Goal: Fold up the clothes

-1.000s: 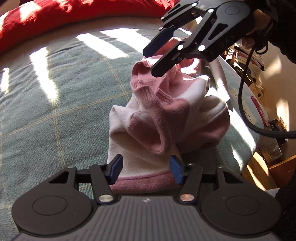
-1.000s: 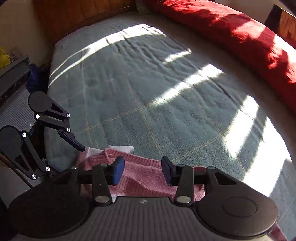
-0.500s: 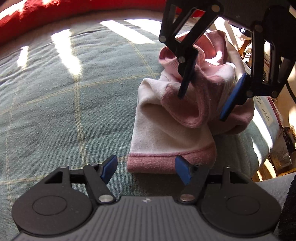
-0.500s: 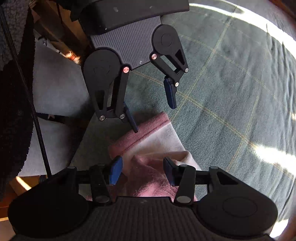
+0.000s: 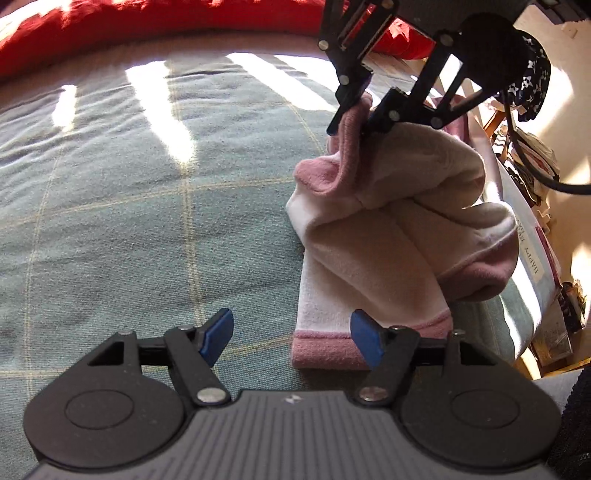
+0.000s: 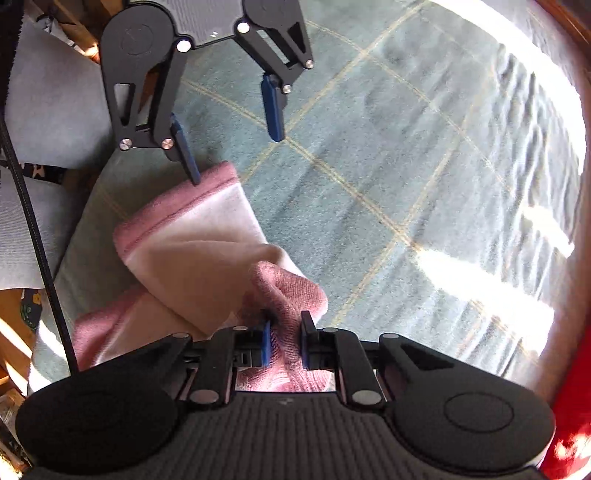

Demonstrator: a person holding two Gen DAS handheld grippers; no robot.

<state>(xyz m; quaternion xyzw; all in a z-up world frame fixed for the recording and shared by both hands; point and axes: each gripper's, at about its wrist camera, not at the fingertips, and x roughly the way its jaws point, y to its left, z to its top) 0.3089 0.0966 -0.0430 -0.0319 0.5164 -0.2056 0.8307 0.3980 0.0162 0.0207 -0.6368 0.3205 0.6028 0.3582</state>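
A small pink and white garment (image 5: pixel 388 240) lies bunched near the edge of a green checked bed cover (image 5: pixel 147 203). My right gripper (image 5: pixel 351 125) comes down from above and its jaws are closing on a pink fold at the garment's top; in the right wrist view the right gripper (image 6: pixel 284 332) has that pink fabric (image 6: pixel 288 295) squeezed between its pads. My left gripper (image 5: pixel 291 325) stands open just above the cover at the garment's pink hem. Its right fingertip (image 5: pixel 364 326) overlaps the hem corner, and nothing is gripped. The right wrist view shows the left gripper (image 6: pixel 236 155) open by the garment (image 6: pixel 192 236).
A long red cushion (image 5: pixel 147 22) runs along the bed's far side. The bed's edge drops off right of the garment, with a labelled box (image 5: pixel 535 258) and clutter beside it. A black cable (image 5: pixel 528 162) trails from the right gripper. Sun stripes cross the cover.
The right gripper rolled, came down over the garment and closed on a pink fold, lifting it. The left gripper slid left of the hem and opened slightly wider.
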